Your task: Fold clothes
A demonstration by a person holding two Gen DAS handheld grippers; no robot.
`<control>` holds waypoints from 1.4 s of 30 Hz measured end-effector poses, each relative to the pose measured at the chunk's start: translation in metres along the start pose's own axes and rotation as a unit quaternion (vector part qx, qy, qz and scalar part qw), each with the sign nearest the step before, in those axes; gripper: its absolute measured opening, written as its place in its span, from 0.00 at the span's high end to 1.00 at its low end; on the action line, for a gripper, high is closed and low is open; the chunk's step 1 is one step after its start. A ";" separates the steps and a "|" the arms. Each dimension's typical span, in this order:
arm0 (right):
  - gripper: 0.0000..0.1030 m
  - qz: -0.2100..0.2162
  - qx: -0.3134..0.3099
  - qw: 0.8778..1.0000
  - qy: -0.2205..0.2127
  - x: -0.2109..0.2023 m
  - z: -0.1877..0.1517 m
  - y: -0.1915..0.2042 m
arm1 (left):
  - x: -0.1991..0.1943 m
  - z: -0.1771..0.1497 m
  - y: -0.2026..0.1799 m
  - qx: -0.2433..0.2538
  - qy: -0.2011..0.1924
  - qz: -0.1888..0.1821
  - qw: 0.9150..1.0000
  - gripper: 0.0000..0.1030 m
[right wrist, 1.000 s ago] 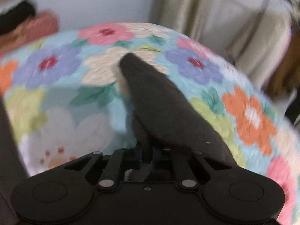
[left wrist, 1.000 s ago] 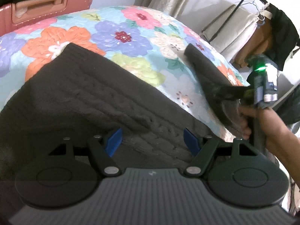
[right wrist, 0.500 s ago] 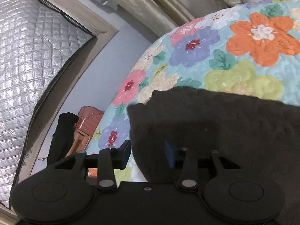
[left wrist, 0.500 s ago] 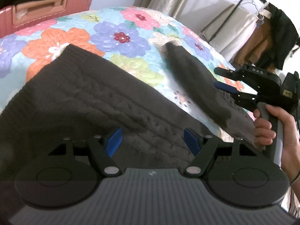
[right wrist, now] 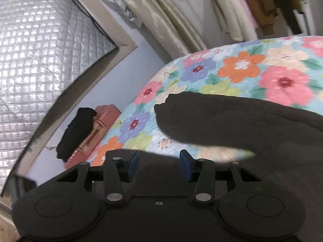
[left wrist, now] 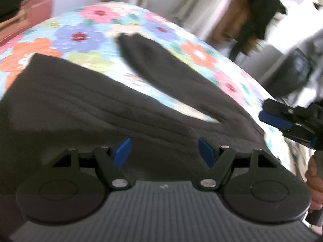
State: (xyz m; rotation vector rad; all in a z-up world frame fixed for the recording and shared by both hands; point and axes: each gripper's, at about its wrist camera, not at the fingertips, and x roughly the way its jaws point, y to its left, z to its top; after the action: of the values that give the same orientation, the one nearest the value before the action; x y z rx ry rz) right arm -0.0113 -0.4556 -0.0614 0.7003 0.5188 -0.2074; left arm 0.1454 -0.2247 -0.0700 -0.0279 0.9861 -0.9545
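Released since the earlier frame, the sleeve [left wrist: 161, 68] lies flat on the floral bedspread [left wrist: 84, 38]; right gripper [right wrist: 159, 164] now empty.
Both jaws apart; left gripper [left wrist: 164, 151] over the dark sweater [left wrist: 80, 104]. Only the right view shows the suitcase [right wrist: 97, 133] left of its tongs.

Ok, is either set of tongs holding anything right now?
Nothing held: the left tongs and right tongs are both open above the dark brown knitted sweater.
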 end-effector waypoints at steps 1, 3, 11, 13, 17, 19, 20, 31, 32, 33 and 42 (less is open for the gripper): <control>0.51 -0.006 0.001 1.000 0.001 -0.016 -0.009 -0.004 | -0.003 -0.006 -0.012 0.017 0.009 -0.009 1.000 0.29; 0.51 -0.019 0.004 1.000 0.004 -0.048 -0.028 -0.011 | -0.009 -0.018 -0.033 0.040 0.026 -0.026 0.999 0.29; 0.50 -0.070 0.014 0.997 0.015 -0.175 -0.103 -0.041 | -0.015 -0.088 -0.117 0.122 0.100 -0.081 0.984 0.29; 0.50 -0.082 0.017 0.996 0.018 -0.207 -0.122 -0.049 | -0.016 -0.108 -0.134 0.145 0.110 -0.078 0.980 0.29; 0.50 -0.095 0.023 0.995 0.027 -0.257 -0.164 -0.064 | -0.022 -0.144 -0.160 0.176 0.125 -0.081 0.973 0.29; 0.50 -0.089 0.026 0.995 0.035 -0.270 -0.189 -0.071 | -0.028 -0.156 -0.164 0.173 0.128 -0.089 0.973 0.29; 0.50 -0.086 0.029 0.995 0.038 -0.275 -0.202 -0.075 | -0.032 -0.161 -0.163 0.166 0.128 -0.085 0.974 0.29; 0.50 -0.046 0.046 0.997 0.036 -0.293 -0.284 -0.088 | -0.104 -0.223 -0.096 0.059 0.059 -0.024 0.996 0.29; 0.50 -0.041 0.049 0.997 0.033 -0.296 -0.286 -0.087 | -0.110 -0.229 -0.092 0.051 0.052 -0.023 0.997 0.29; 0.50 -0.036 0.051 0.998 0.027 -0.300 -0.287 -0.084 | -0.115 -0.234 -0.090 0.047 0.041 -0.023 0.998 0.29; 0.36 -0.069 0.002 0.998 -0.004 -0.343 -0.294 -0.043 | -0.145 -0.273 -0.103 0.102 -0.003 -0.059 0.993 0.27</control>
State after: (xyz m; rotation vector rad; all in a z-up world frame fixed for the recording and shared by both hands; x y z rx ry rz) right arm -0.4320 -0.2900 -0.0969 0.6676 0.5592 -0.3408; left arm -0.1477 -0.0833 -0.0857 0.0828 0.8857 -1.1592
